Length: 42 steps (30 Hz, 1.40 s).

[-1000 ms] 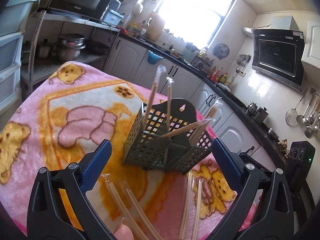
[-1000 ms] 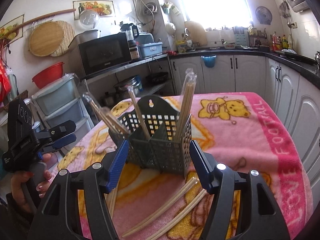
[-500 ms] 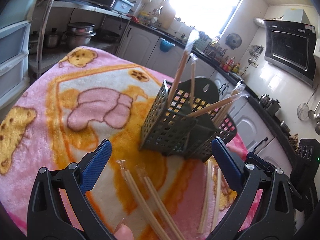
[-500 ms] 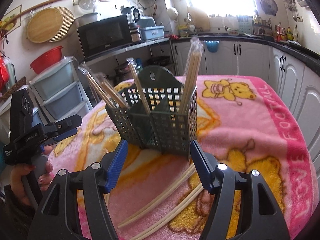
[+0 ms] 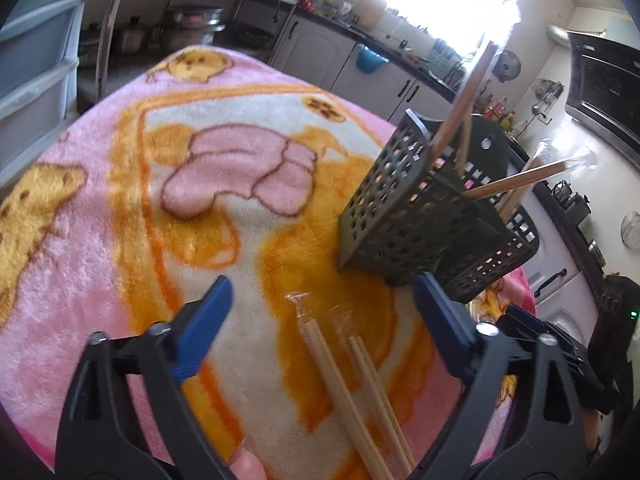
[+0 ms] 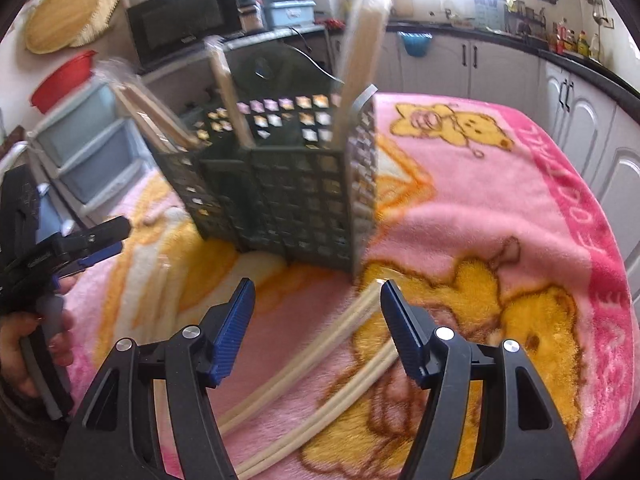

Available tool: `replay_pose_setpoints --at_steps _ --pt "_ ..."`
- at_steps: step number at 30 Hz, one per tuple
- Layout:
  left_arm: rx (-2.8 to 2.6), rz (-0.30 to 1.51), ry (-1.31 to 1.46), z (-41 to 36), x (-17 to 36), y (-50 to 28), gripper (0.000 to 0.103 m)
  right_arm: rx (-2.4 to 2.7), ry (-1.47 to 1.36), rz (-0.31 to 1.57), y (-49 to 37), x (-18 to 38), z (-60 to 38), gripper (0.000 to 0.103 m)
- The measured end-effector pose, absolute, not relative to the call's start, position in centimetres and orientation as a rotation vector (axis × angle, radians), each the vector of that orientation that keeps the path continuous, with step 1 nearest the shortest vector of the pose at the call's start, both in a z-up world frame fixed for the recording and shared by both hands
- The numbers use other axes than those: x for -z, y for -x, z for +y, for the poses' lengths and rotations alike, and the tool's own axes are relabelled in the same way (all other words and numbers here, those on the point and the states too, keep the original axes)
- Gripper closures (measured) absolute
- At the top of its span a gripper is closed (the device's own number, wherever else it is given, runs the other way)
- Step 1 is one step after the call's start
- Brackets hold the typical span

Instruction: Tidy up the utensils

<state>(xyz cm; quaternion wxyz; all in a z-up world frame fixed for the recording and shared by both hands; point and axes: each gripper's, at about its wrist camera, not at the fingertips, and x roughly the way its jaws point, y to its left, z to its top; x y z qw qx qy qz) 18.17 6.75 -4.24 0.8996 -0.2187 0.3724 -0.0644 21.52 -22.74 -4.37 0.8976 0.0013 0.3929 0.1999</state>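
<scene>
A dark green perforated utensil holder (image 5: 416, 216) (image 6: 288, 196) stands on the pink cartoon blanket (image 5: 120, 208) with several wrapped chopstick pairs upright in it. Two wrapped wooden chopstick pairs (image 5: 352, 384) lie flat on the blanket, reaching in between the fingers of my left gripper (image 5: 320, 320); its jaws are closing, and the pads do not press on them. My right gripper (image 6: 316, 320) hovers open over two pale chopstick pairs (image 6: 320, 360) lying in front of the holder. From the right wrist view, the left gripper (image 6: 96, 240) shows at the left edge, held by a hand.
Plastic drawers (image 6: 92, 148) and a shelf with a microwave (image 6: 180, 20) stand beyond the blanket's far side. White kitchen cabinets (image 6: 500, 60) run along the back wall. The blanket's pink border (image 6: 592, 240) marks the table edge on the right.
Both grippers have sunk toward the blanket and tipped downward, so the holder and the lying chopsticks look closer. The left jaws have narrowed.
</scene>
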Motion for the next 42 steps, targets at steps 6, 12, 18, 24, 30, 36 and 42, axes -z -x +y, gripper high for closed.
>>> replay_pose_setpoints --at_steps 6,12,18,24,30,36,42 --pt "0.160 0.829 0.512 7.1 5.9 -18.9 0.060 -0.372 0.015 0.861 -23.8 6.0 -23.4 0.041" --pt "0.174 0.873 0.549 7.0 7.0 -19.5 0.067 -0.381 0.035 0.889 -25.3 7.2 -23.7 0.047" --pt "0.167 0.887 0.559 7.2 7.7 -19.9 0.071 -0.387 0.033 0.917 -26.1 8.3 -24.0 0.071" --pt "0.153 0.892 0.537 6.9 7.9 -20.3 0.081 -0.418 0.025 0.903 -25.5 8.2 -23.7 0.086" --pt "0.134 0.894 0.525 7.5 8.4 -20.4 0.095 -0.443 -0.023 0.903 -24.7 7.9 -23.8 0.093" --pt "0.136 0.887 0.536 7.9 8.5 -20.1 0.100 -0.478 -0.108 0.905 -23.8 7.2 -24.3 0.101" --pt "0.157 0.836 0.559 8.3 7.1 -18.9 0.100 -0.512 -0.120 0.888 -22.4 6.3 -24.1 0.101"
